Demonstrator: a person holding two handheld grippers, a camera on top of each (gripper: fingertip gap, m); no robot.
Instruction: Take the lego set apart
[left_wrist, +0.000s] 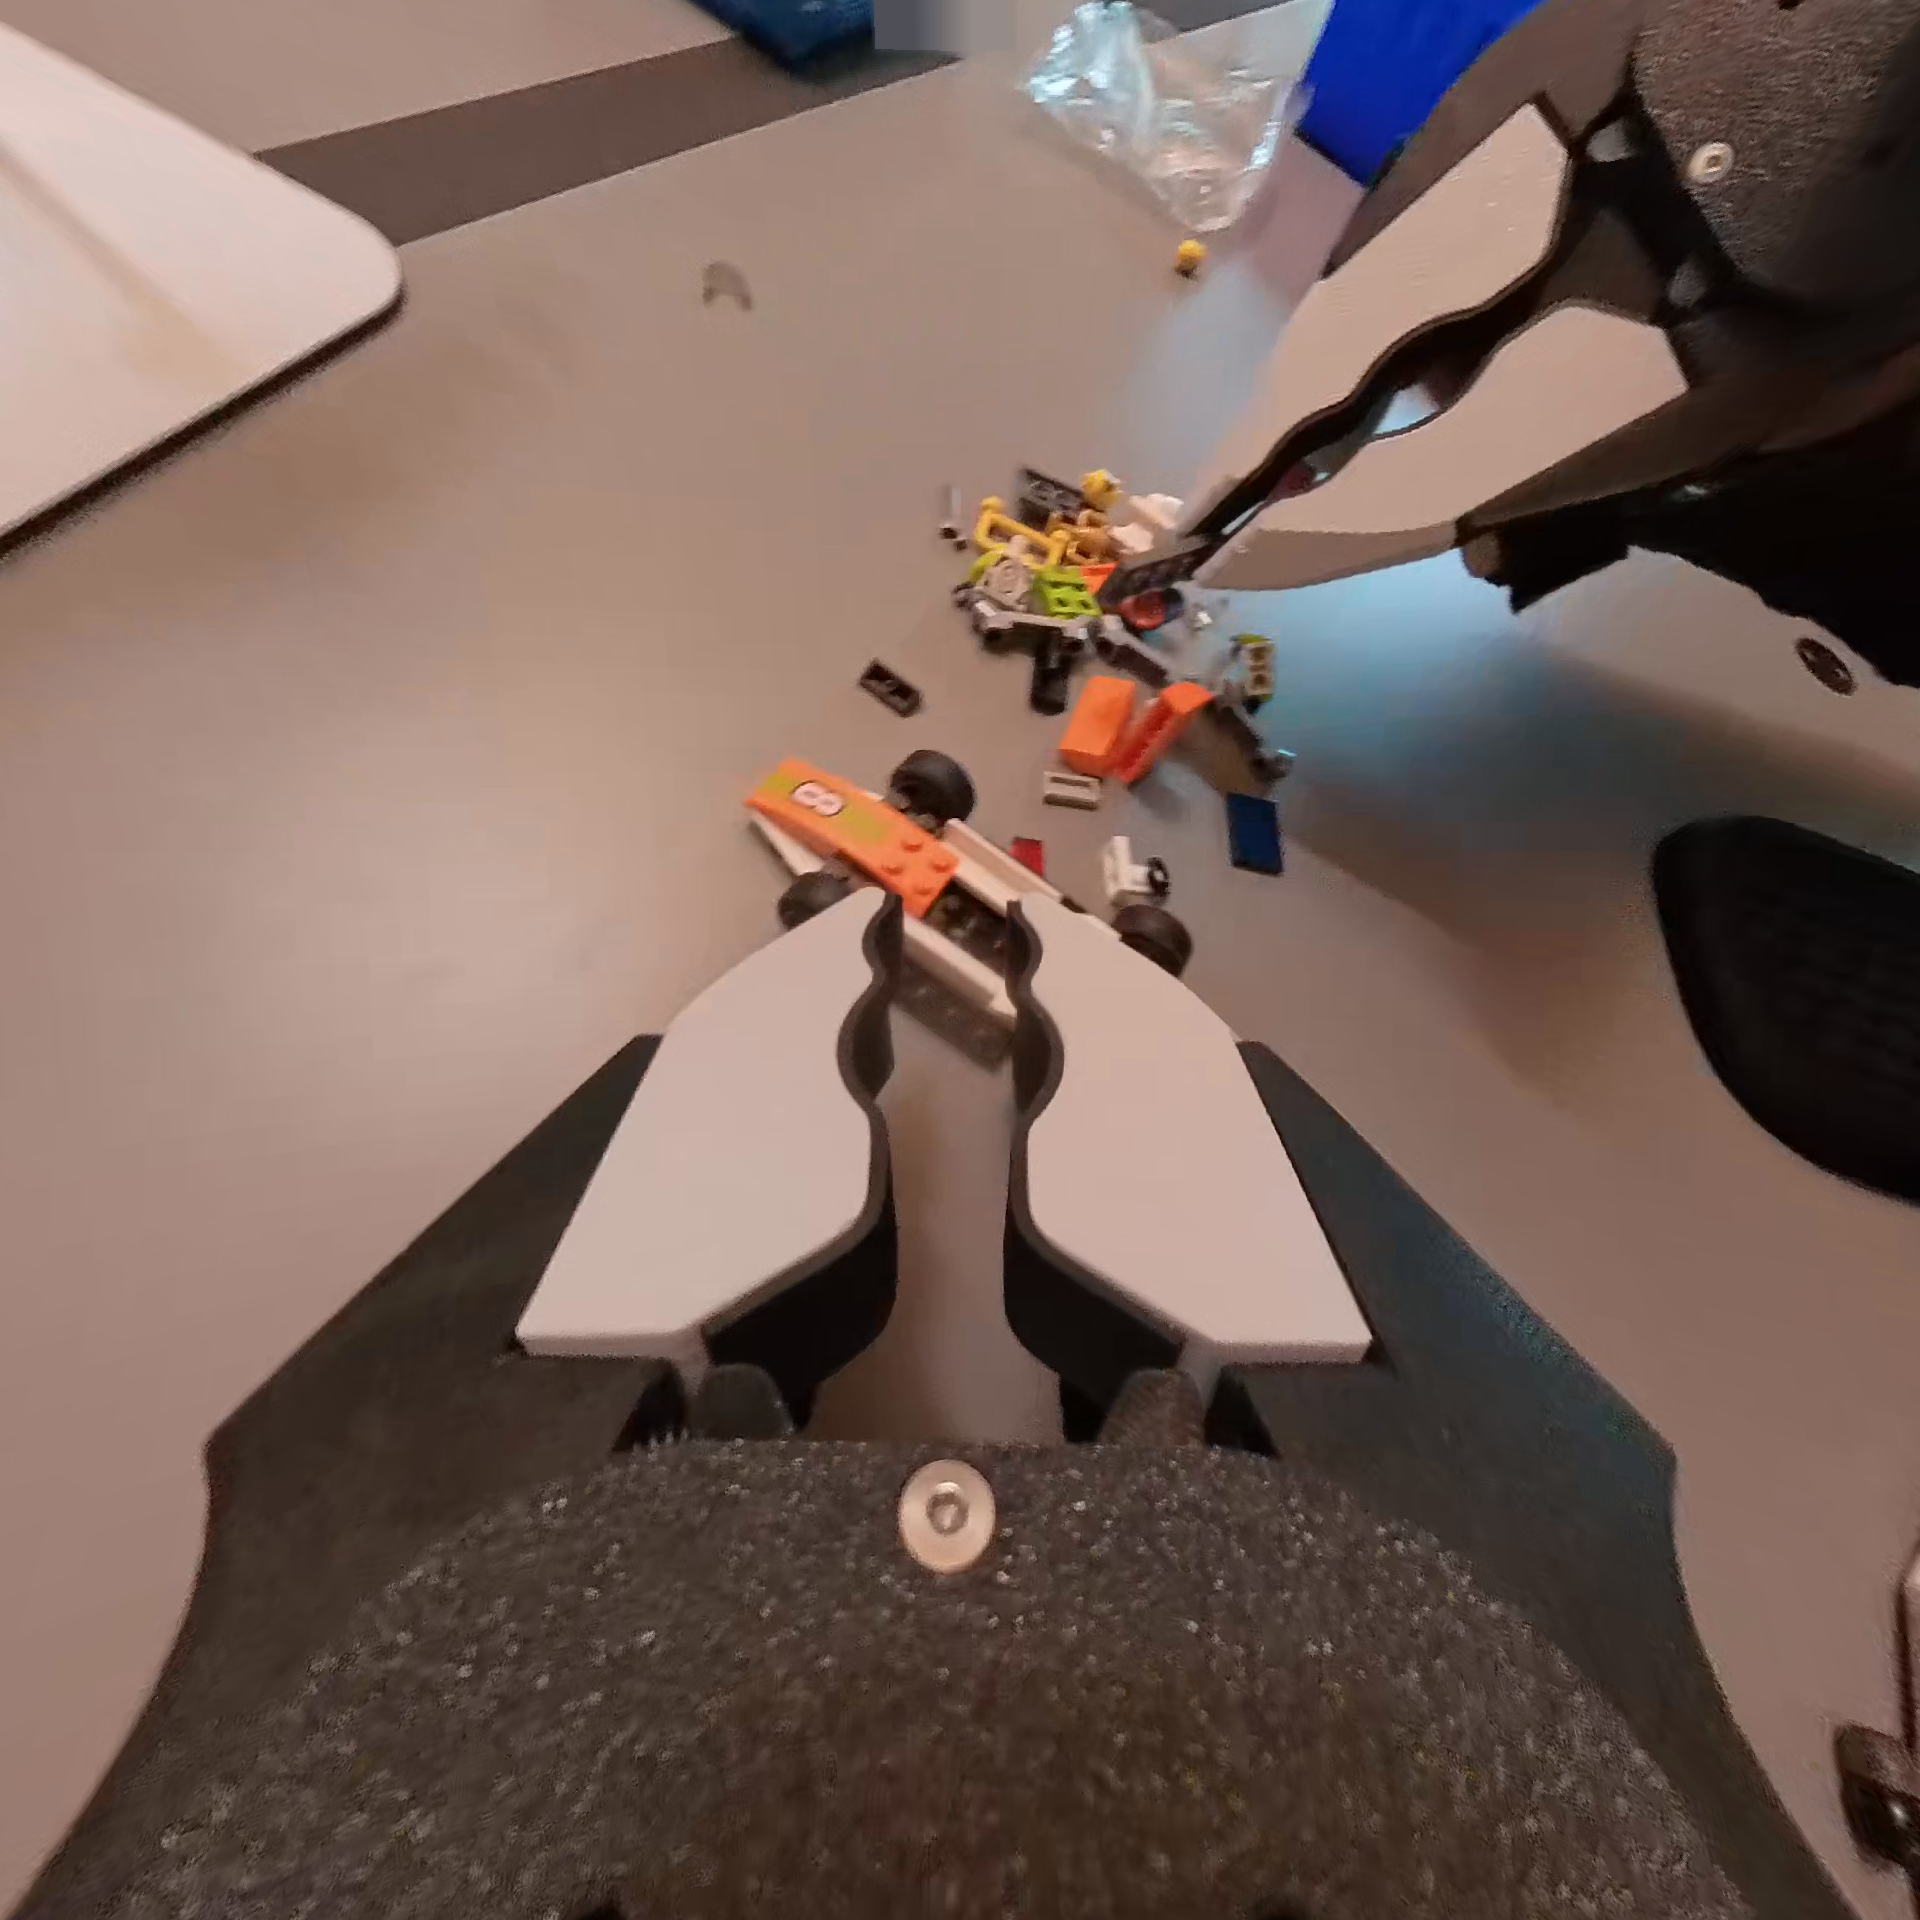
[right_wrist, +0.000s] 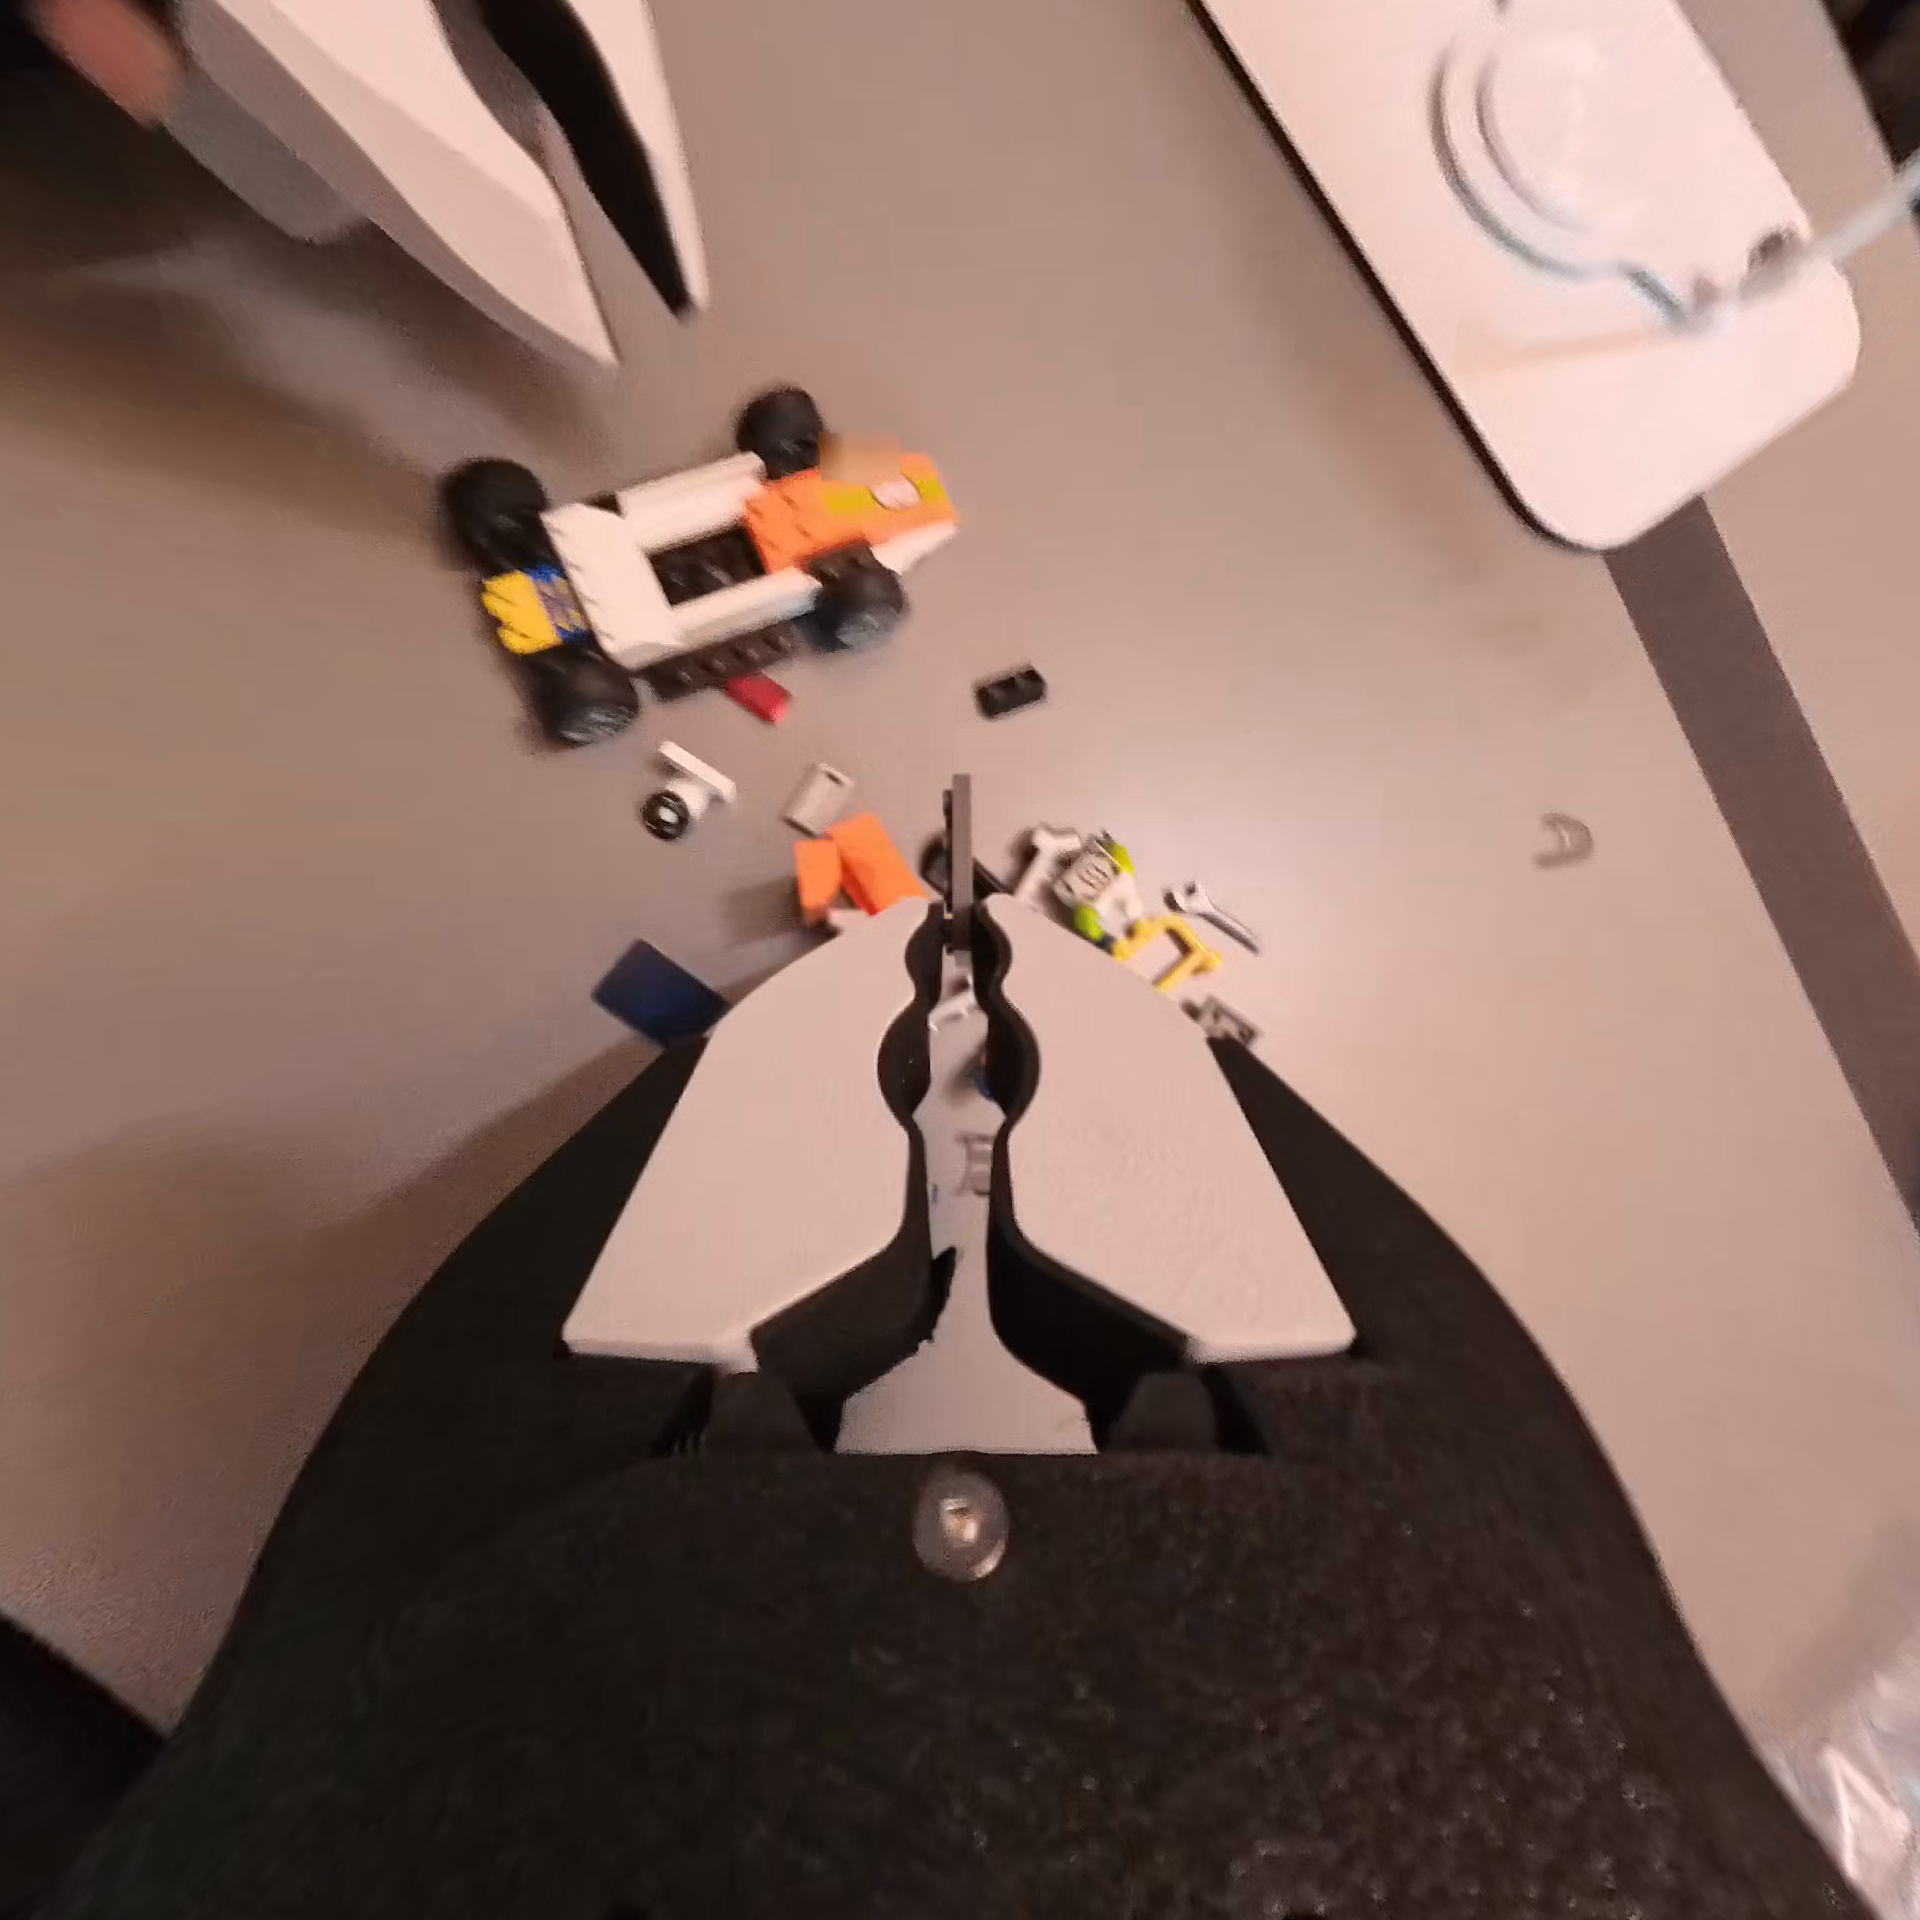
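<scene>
A partly stripped lego car (left_wrist: 862, 831) with an orange nose, white sides and black wheels lies on the grey table; it also shows in the right wrist view (right_wrist: 707, 551). My left gripper (left_wrist: 948, 920) is open and hovers just above the car's rear, with the car visible between the jaws and not gripped. My right gripper (right_wrist: 961, 914) is shut on a thin dark plate (right_wrist: 958, 862) and holds it over a pile of loose pieces (right_wrist: 1101, 894). In the left wrist view the right gripper (left_wrist: 1226, 530) reaches in from the upper right over that pile (left_wrist: 1039, 561).
Loose orange bricks (left_wrist: 1101, 717), a blue plate (left_wrist: 1252, 831), a small black plate (left_wrist: 890, 688) and a red piece (left_wrist: 1027, 854) lie beside the car. A white tray (left_wrist: 156, 291) sits at the far left, a clear plastic bag (left_wrist: 1164, 104) at the back, a black mesh chair (left_wrist: 1797, 997) at the right. The gap from one gripper's tips to the other's is roughly 12 centimeters.
</scene>
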